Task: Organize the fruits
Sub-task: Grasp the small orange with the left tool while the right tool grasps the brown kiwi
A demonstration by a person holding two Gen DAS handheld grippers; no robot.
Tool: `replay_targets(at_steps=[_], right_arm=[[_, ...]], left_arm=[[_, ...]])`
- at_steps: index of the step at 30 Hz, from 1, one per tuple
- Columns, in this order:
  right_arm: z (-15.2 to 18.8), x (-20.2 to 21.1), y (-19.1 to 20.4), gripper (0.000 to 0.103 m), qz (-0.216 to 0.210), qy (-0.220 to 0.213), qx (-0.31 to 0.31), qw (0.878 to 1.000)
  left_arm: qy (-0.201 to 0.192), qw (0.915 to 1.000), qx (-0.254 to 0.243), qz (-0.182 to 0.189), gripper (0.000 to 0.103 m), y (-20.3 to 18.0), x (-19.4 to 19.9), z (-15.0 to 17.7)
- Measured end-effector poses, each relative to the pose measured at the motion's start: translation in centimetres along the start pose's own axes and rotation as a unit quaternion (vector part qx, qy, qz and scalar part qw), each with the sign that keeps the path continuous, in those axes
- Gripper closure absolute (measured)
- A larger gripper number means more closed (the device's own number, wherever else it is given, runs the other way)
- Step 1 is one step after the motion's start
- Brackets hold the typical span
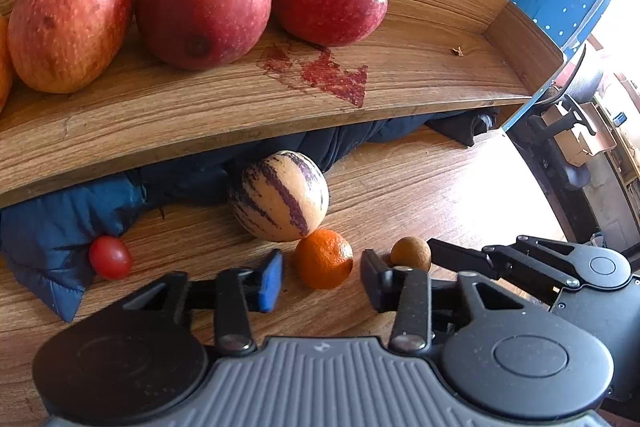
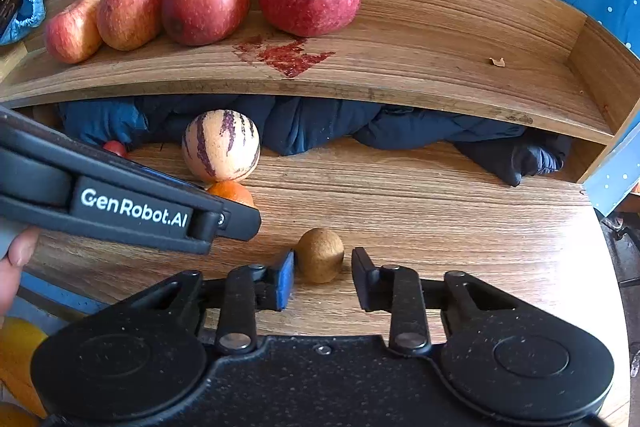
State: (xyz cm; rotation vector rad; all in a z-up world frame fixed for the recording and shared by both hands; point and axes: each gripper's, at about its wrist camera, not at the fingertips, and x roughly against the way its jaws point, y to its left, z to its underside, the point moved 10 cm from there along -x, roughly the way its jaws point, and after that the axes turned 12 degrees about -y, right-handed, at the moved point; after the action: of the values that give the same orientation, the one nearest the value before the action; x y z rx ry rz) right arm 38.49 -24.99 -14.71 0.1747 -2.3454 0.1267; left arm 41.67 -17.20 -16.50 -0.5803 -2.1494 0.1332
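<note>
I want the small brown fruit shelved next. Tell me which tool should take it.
Right. The right tool is open with the small brown fruit between its fingertips; the left tool is open around the tangerine instead.

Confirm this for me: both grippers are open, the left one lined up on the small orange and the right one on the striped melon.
One part is wrong. The right gripper is lined up on the small brown fruit, not the striped melon, which sits farther back near the shelf; the right wrist view shows this. The rest stands: both are open, and the left gripper frames the small orange.
</note>
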Motion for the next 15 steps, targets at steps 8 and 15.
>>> replay_targets(at_steps=[8,15], right_arm=[[0.2,0.3,0.1,0.075,-0.001,-0.004,-0.006,1.0],[0.6,2.0,0.5,0.075,-0.004,-0.014,-0.013,1.0]], left_arm=[[-0.004,1.0,-0.005,0.005,0.069,-0.1,0.7,0.2],[-0.004,0.9997,-0.02,0.013,0.069,-0.8,1.9,0.8]])
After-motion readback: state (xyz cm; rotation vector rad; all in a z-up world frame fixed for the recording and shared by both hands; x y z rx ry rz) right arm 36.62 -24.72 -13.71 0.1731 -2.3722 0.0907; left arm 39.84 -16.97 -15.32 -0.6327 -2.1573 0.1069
